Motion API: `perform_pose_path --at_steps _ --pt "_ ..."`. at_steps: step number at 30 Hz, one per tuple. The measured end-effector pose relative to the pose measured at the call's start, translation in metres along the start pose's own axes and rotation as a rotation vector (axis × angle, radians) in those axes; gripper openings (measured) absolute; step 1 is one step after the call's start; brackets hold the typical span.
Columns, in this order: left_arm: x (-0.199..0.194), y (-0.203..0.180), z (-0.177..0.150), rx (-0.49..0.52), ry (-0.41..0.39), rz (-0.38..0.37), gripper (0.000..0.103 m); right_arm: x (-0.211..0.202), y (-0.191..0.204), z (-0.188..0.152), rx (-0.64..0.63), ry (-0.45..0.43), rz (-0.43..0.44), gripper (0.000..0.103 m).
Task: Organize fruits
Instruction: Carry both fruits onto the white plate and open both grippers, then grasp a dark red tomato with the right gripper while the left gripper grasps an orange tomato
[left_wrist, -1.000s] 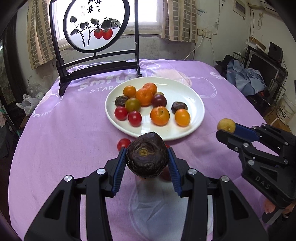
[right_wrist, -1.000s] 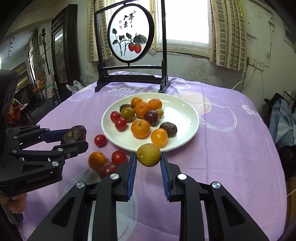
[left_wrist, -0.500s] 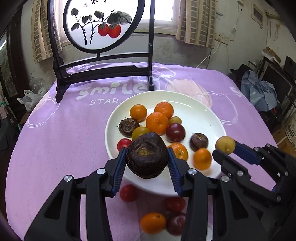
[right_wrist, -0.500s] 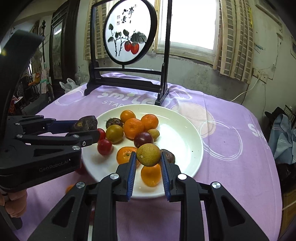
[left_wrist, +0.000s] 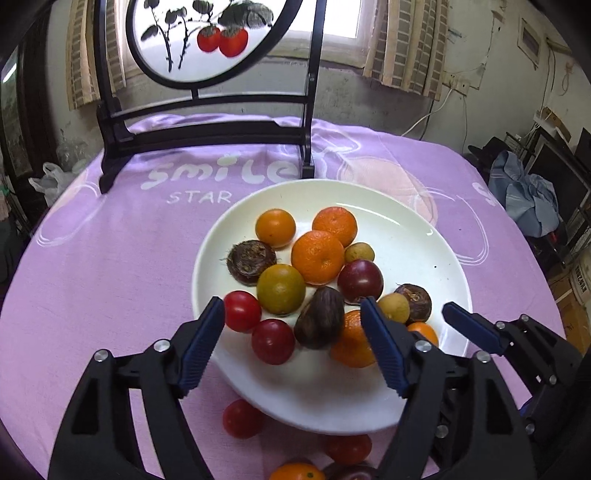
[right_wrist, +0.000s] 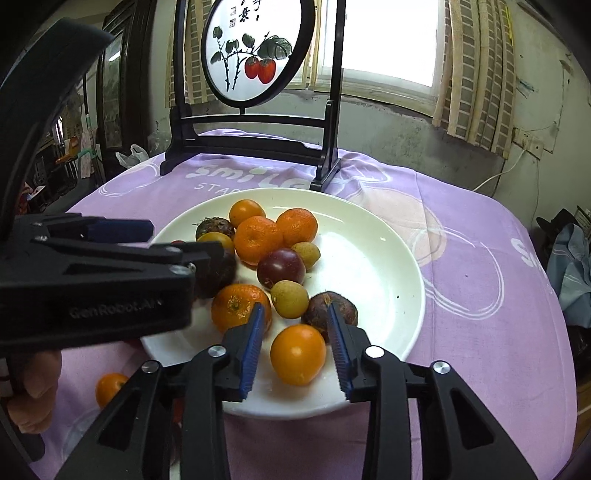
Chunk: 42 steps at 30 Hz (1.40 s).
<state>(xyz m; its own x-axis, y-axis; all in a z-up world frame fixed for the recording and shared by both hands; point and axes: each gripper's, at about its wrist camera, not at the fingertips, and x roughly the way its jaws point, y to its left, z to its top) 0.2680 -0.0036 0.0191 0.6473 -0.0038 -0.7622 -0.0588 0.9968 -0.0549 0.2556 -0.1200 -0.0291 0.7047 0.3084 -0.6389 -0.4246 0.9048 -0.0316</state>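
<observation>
Over the plate: both my grippers hung above the near half of the white plate (left_wrist: 417, 236), and both were spread wide, gripping nothing.
Left gripper (left_wrist: 293, 328): released — the dark brown fruit (left_wrist: 320, 318) lay on the plate between its blue pads, clear of both as far as I could tell, leaning against the orange mandarin (left_wrist: 351, 343) and beside two red tomatoes (left_wrist: 272, 340).
Long axis: that dark fruit sat tilted, its length running roughly forward and away from my fingers, not across them.
Right gripper (right_wrist: 295, 338): open too — a yellow-green fruit (right_wrist: 290, 298) lay just ahead of the tips, and an orange one (right_wrist: 298, 353) sat in the gap, untouched.
What was left: loose fruit on the purple cloth (left_wrist: 110, 280) — a red tomato (left_wrist: 242, 418) just off the rim, others at the bottom edge of the left view, a small orange one (right_wrist: 109, 387) in the right view.
Nearer hand: I judged the left — those strays lay below and behind its fingers, so it needed to back off the plate before reaching down.
</observation>
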Motion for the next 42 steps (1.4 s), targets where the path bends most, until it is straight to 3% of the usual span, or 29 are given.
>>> perform_pose_path --at_steps 5,18,21,27,34,42 --pt "-0.016 0.012 -0.011 -0.034 0.013 -0.015 0.080 -0.016 -0.003 -0.012 0.018 0.020 0.005 0.041" --pt "-0.052 0.036 -0.078 -0.050 0.053 0.032 0.088 -0.065 0.017 -0.054 0.019 0.042 0.051 0.064" --pt "-0.054 0.043 -0.090 -0.055 0.048 0.064 0.088 -0.073 0.034 -0.063 -0.026 0.053 0.069 0.065" --pt "-0.052 0.058 -0.106 -0.071 0.047 0.045 0.088 -0.071 0.063 -0.080 -0.080 0.105 0.089 0.065" --pt "-0.055 0.064 -0.107 -0.077 0.051 0.013 0.088 -0.053 0.084 -0.087 -0.099 0.168 0.081 0.065" --pt "-0.055 0.074 -0.104 -0.121 0.071 -0.005 0.088 -0.034 0.095 -0.080 -0.102 0.175 0.052 0.065"
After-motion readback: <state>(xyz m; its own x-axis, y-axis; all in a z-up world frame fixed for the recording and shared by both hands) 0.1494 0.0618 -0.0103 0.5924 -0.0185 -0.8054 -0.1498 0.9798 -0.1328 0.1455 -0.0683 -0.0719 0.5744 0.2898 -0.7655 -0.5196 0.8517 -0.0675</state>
